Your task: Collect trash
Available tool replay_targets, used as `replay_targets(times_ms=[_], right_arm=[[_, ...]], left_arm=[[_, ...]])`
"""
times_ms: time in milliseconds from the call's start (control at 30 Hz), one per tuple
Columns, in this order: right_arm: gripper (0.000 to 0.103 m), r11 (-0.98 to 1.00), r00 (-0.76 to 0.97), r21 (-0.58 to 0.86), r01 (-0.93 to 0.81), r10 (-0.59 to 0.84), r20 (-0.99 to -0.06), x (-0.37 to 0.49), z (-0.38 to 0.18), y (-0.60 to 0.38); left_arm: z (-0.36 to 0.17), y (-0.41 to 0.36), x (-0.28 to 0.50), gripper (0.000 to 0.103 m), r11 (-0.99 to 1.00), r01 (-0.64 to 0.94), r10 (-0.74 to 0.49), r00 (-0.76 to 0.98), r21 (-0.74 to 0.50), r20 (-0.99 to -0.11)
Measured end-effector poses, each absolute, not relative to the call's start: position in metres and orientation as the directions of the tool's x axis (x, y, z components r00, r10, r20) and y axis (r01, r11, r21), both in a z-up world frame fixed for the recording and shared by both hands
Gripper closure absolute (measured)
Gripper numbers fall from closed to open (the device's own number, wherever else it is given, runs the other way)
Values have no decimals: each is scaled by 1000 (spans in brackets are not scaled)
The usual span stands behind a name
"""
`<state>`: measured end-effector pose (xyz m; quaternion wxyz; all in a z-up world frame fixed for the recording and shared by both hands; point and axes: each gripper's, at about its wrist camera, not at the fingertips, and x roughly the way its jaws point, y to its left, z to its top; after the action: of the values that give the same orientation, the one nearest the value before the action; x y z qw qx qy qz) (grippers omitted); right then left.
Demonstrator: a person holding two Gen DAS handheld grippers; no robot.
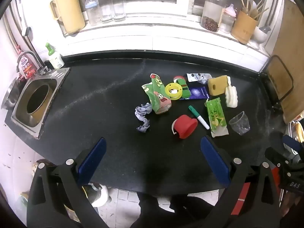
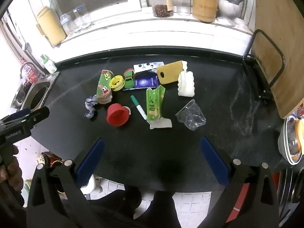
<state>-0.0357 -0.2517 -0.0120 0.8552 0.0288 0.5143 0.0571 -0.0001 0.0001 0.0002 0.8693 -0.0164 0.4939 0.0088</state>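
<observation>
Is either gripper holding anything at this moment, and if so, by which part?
Nothing is held. The left gripper and the right gripper both have their jaws wide apart and hover over the bare near part of the counter.

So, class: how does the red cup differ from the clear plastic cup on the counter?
The red cup is opaque and keeps its round shape; the clear plastic cup is see-through and crumpled. The red cup lies left of the green marker, the clear plastic cup far right of it. Both lie tipped on the black counter, untouched.
</observation>
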Motion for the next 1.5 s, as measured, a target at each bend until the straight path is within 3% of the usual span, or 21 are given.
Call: replay_targets(times_ms=[1500], right_arm=[[6, 991, 479, 113, -77, 136, -867, -26, -6, -253]], left_arm=[[-6, -3, 3, 7, 999, -40, 9, 487, -12, -873]])
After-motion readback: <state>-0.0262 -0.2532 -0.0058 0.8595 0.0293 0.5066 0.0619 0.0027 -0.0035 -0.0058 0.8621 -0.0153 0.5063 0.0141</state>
